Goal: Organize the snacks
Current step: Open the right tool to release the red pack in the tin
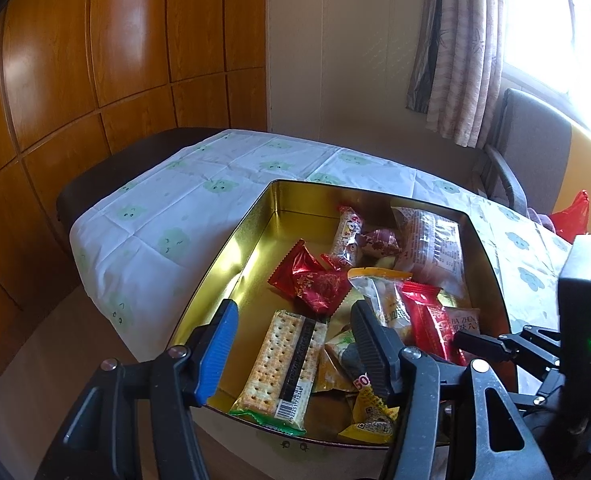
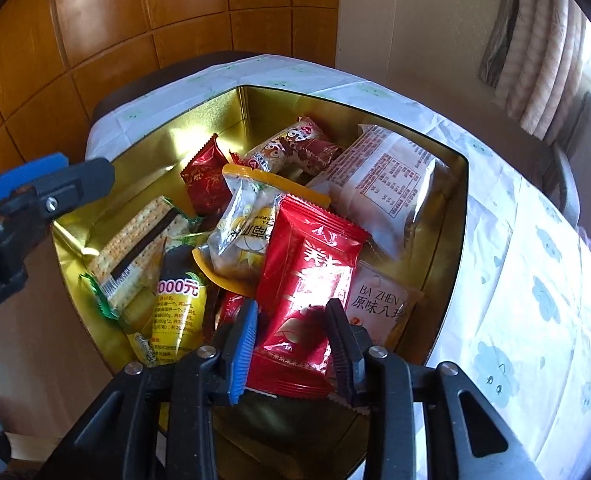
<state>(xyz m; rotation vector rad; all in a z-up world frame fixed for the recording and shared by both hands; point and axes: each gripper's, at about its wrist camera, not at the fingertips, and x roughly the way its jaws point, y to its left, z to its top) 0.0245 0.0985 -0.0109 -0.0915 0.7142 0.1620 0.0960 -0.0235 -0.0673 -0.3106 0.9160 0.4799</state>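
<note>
A gold tin (image 2: 453, 216) sits on the tabletop (image 2: 535, 264), which wears a white cloth printed with pale green and blue clouds, and the snacks lie heaped inside the tin. The right gripper (image 2: 291, 344) hangs over the tin's near edge with its jaws closed on the lower end of a red packet (image 2: 309, 276) that stands up above the pile. Beside that packet, toward the tin's right wall, lies a pink sachet (image 2: 377, 304); behind it a yellow-rimmed clear bag (image 2: 251, 216) and a large pale wrapper (image 2: 387, 184). The left gripper (image 1: 291, 340) hovers at the tin's near left corner, jaws spread and holding nothing, above a cracker pack (image 1: 281, 364) lying flat on the tin's floor.
</note>
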